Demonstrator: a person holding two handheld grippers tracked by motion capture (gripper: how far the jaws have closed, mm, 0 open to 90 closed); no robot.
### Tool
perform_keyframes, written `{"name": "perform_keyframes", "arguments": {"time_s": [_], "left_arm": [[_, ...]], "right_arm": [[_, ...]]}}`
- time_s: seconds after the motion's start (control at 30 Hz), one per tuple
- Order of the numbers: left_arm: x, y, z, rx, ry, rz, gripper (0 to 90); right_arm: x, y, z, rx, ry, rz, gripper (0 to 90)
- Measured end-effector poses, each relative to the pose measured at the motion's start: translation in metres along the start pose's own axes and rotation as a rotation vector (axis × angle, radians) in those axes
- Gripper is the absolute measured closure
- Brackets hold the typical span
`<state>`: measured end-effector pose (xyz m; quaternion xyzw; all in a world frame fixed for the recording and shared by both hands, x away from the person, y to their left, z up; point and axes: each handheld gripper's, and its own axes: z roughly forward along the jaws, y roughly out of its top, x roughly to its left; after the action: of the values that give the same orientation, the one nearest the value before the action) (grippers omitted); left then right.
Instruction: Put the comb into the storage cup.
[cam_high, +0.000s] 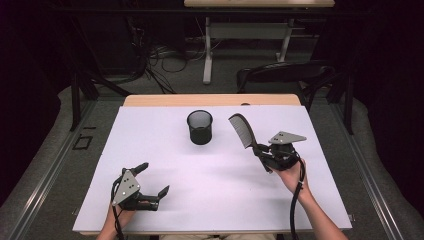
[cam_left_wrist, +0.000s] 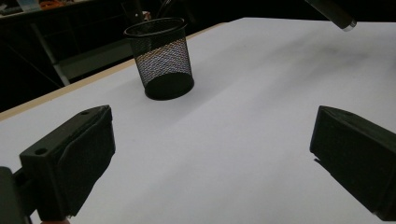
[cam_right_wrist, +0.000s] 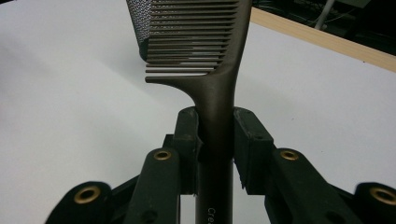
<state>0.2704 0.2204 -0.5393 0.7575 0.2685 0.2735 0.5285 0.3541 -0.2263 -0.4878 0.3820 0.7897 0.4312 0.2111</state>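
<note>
A dark brown comb (cam_right_wrist: 217, 60) with fine, close teeth stands up from the right gripper (cam_high: 263, 151), whose jaws clamp its handle above the white table (cam_high: 165, 150), near a black mesh cup (cam_high: 200, 127). The left gripper (cam_high: 152, 180) rests wide open, holding nothing.

Open white worktop (cam_high: 165, 150) is left free toward every edge, interrupted only by the mesh cup (cam_high: 200, 127) standing near the far edge.
</note>
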Motion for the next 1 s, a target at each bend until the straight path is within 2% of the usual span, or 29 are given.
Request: {"name": "perform_keyframes", "arguments": {"time_s": [0.6, 1.0], "left_arm": [[0.000, 0.000, 0.001, -0.003, -0.001, -0.005, 0.0], [0.000, 0.000, 0.003, 0.000, -0.003, -0.004, 0.0]], "right_arm": [[0.001, 0.011, -0.003, -0.048, -0.002, 0.011, 72.7], [-0.001, 0.018, -0.003, -0.060, -0.008, 0.010, 72.7]]}}
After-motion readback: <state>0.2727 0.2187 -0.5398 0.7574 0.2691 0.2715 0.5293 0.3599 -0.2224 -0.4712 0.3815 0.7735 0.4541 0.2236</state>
